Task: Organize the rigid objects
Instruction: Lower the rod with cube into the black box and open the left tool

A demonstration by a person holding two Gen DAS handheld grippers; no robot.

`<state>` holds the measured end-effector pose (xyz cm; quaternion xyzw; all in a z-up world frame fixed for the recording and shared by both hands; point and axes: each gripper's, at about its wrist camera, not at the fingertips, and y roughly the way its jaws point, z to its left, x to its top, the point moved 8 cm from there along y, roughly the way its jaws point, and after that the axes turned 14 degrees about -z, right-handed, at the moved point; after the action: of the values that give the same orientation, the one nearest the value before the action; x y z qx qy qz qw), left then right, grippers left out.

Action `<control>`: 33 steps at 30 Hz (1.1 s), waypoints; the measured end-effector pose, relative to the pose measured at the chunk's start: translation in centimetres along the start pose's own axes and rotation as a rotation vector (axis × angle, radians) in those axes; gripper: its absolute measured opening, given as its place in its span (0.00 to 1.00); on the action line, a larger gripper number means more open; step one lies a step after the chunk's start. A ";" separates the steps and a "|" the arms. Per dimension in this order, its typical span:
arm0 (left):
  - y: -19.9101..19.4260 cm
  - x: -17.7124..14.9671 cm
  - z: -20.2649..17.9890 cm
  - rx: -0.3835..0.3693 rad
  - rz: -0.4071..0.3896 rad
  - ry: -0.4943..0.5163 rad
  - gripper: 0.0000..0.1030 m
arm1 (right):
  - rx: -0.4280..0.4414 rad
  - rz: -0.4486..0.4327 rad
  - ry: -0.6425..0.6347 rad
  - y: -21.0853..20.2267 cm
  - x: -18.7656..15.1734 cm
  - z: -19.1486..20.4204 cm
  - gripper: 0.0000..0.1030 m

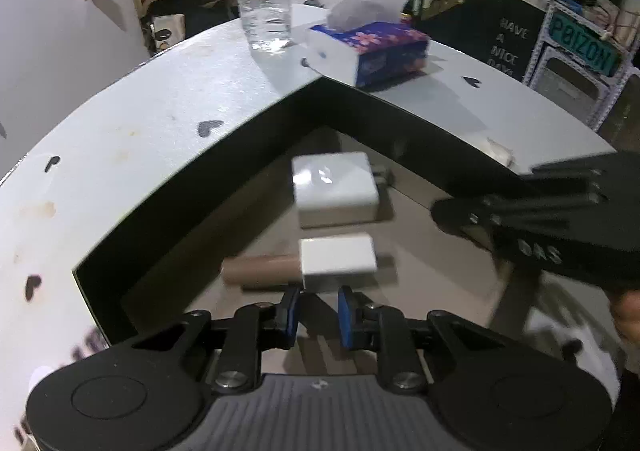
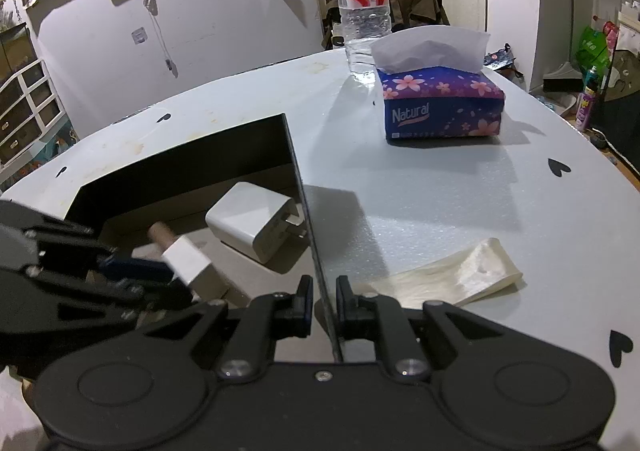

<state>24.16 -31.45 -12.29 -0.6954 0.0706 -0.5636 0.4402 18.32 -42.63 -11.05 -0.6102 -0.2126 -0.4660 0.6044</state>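
Left gripper (image 1: 320, 311) reaches into the black-walled open box with brown card floor (image 1: 192, 187), at the near left of the white table with black heart marks (image 2: 440, 203). Its blue pads are drawn close together and seem to pinch the near end of the small white plastic charger block (image 1: 338, 261), which sits low inside the box, just near of the big one.

Right gripper (image 2: 322, 299) has its jaws pressed together on the thin right wall of the box, steadying it.

Handling, as judged: the small charger is rigid, light and glossy, so likely slippery. Best taken across its two flat faces, near the middle; the hold at one end could let it swivel (the metal prongs at its right end are no place to grip).

The large white square charger (image 1: 334, 187) looks heavier and equally slick. The brown cardboard tube (image 1: 260, 267) is light, would roll, and may crush if squeezed.

Count:
- white chargers: two
- cardboard tube: one
- box: one
- clear water bottle (image 2: 362, 7): one, far side
- blue flowered tissue pack (image 2: 440, 107): one
- cream plastic strip (image 2: 460, 275): one, right of the box
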 end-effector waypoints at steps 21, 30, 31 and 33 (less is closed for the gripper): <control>-1.4 1.6 -0.4 -0.012 -0.096 -0.071 0.62 | 0.006 0.003 0.006 0.1 0.0 -0.1 0.12; -6.8 1.1 -0.9 0.015 -0.229 -0.117 0.91 | 0.007 0.024 -0.004 0.4 -0.1 -0.1 0.12; -7.5 1.0 -0.9 0.024 -0.245 -0.121 0.92 | 0.006 0.025 -0.006 0.4 -0.1 -0.1 0.12; -9.0 0.8 -0.8 0.043 -0.279 -0.133 0.95 | 0.007 0.024 -0.011 0.4 -0.1 -0.1 0.12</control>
<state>20.24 -26.94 -5.51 -0.7249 -0.0682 -0.5732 0.3759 18.62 -42.75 -11.35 -0.6131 -0.2104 -0.4544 0.6111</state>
